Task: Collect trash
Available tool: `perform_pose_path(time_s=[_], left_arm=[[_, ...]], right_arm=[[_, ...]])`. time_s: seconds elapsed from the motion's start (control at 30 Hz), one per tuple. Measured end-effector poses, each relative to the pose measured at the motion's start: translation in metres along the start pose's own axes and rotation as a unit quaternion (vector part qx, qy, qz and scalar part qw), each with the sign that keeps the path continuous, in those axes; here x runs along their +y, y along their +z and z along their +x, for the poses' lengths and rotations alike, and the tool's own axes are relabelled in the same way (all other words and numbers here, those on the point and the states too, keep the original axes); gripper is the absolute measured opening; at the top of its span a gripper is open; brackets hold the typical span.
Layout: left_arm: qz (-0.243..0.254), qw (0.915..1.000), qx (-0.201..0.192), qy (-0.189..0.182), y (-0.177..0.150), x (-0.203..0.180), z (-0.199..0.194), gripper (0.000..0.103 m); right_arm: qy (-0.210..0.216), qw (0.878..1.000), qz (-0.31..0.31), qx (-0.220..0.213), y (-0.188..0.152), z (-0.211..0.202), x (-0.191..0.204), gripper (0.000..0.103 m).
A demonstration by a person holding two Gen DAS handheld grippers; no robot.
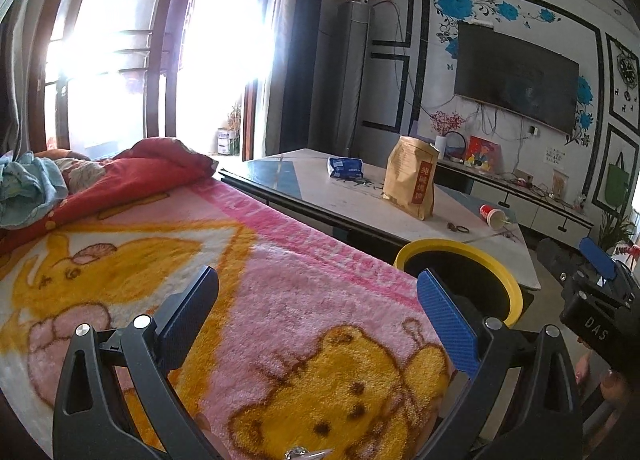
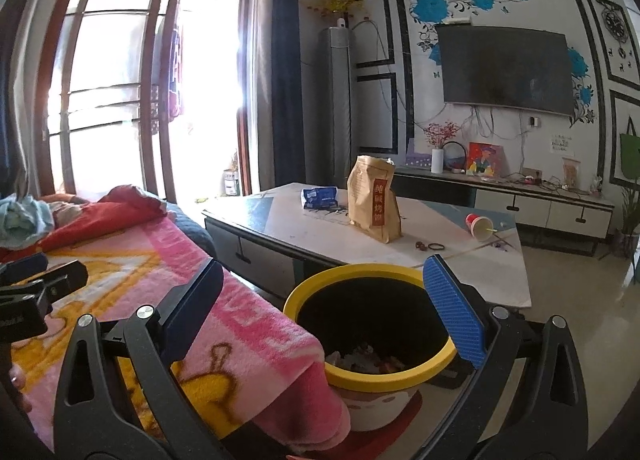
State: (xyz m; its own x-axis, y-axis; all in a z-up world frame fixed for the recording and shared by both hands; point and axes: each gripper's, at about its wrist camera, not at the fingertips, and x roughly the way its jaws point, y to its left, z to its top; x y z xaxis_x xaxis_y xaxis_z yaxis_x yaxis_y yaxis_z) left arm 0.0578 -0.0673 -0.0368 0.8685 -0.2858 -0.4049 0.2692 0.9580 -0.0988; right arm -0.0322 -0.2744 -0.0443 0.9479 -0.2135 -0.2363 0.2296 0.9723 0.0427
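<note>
A yellow-rimmed trash bin (image 2: pixel 370 314) stands between the bed and the coffee table (image 2: pixel 460 272), with some scraps inside; it also shows in the left wrist view (image 1: pixel 460 284). On the table stand a brown paper bag (image 2: pixel 374 197), a blue packet (image 2: pixel 319 196) and a tipped red paper cup (image 2: pixel 480 225). They show in the left wrist view too: bag (image 1: pixel 412 181), packet (image 1: pixel 345 167), cup (image 1: pixel 494 216). My right gripper (image 2: pixel 324 300) is open and empty just above the bin. My left gripper (image 1: pixel 318 310) is open and empty over the pink blanket (image 1: pixel 240 280).
The bed with a red quilt (image 1: pixel 132 175) and clothes (image 1: pixel 28 187) fills the left. Small hair ties (image 2: pixel 434 246) lie on the table. A TV cabinet (image 2: pixel 540 203), a TV and a standing air conditioner (image 2: pixel 336 107) line the far wall. Bright glass doors are at the left.
</note>
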Motion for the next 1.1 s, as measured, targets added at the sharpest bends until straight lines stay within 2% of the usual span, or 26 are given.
perform_pose_path(time_s=[1.1], left_arm=[[-0.005, 1.0, -0.001, 0.003, 0.0019, 0.0025, 0.0015, 0.097]], right_arm=[[0.001, 1.0, 0.001, 0.007, -0.0004, 0.0015, -0.0001, 0.092]])
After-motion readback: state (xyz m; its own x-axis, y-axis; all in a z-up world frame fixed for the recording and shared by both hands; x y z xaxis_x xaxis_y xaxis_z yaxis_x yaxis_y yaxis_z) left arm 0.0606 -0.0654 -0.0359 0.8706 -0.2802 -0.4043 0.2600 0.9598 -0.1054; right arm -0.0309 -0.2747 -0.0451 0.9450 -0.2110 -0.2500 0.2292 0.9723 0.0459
